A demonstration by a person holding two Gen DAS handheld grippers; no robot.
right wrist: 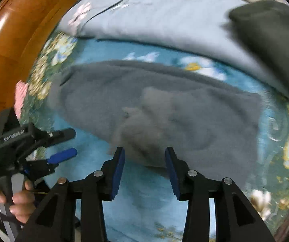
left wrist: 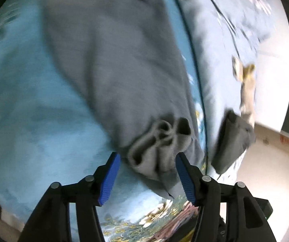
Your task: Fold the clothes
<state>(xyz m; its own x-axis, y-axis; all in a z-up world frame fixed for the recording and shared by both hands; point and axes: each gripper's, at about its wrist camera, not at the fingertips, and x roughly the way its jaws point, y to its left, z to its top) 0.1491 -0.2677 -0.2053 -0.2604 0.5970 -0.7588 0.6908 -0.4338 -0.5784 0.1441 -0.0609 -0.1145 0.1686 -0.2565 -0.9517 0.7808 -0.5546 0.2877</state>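
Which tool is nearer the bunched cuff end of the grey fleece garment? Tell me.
Left. The left tool straddles the bunched cuff, pads apart. The right tool hovers over the garment's flat middle.

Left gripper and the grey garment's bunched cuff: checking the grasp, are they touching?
Cannot tell: in the left wrist view the bunched cuff lies between the open left gripper, blurred.

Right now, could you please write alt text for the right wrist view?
Open right gripper hovers over a grey garment spread on a blue floral bedsheet. At left, a hand holds the left gripper.
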